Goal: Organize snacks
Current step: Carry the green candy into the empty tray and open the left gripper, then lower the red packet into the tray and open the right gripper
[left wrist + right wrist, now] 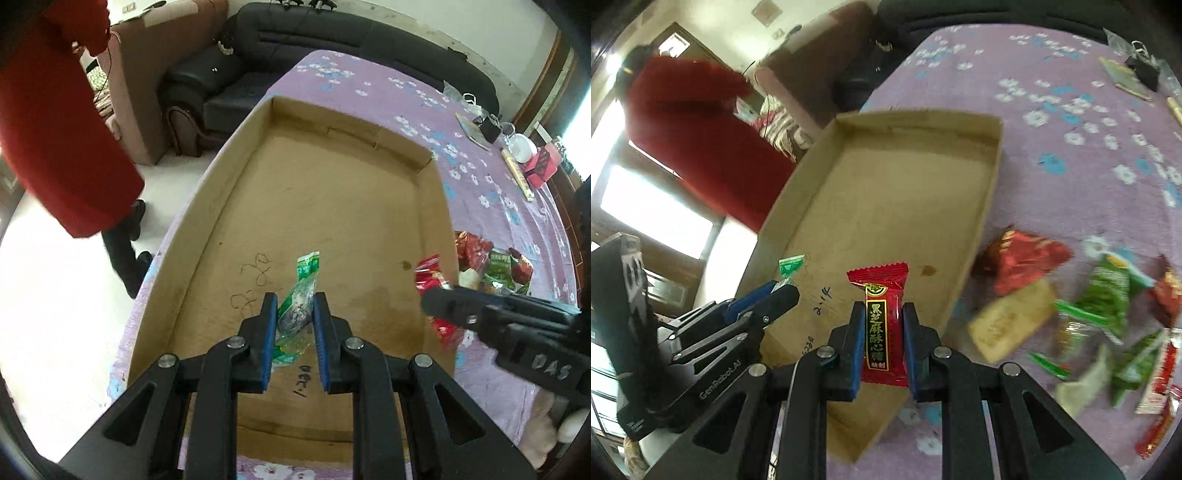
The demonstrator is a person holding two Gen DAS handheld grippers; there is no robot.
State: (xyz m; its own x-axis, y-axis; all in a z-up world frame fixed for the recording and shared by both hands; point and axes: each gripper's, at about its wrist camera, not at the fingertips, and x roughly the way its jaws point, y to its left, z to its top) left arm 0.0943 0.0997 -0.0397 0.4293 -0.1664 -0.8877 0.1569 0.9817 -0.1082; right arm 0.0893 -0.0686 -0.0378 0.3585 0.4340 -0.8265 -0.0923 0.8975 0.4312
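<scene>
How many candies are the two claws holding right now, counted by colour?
Green candy: 1, in the left claw
Red candy: 1, in the right claw
Total: 2
The loose pile on the table is too blurred to count.

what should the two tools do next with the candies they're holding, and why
Probably lower both and release. The left tool grips a green snack packet, the right tool a red candy, and both hang over the cardboard tray, which looks empty, while loose snacks wait beside it.
</scene>
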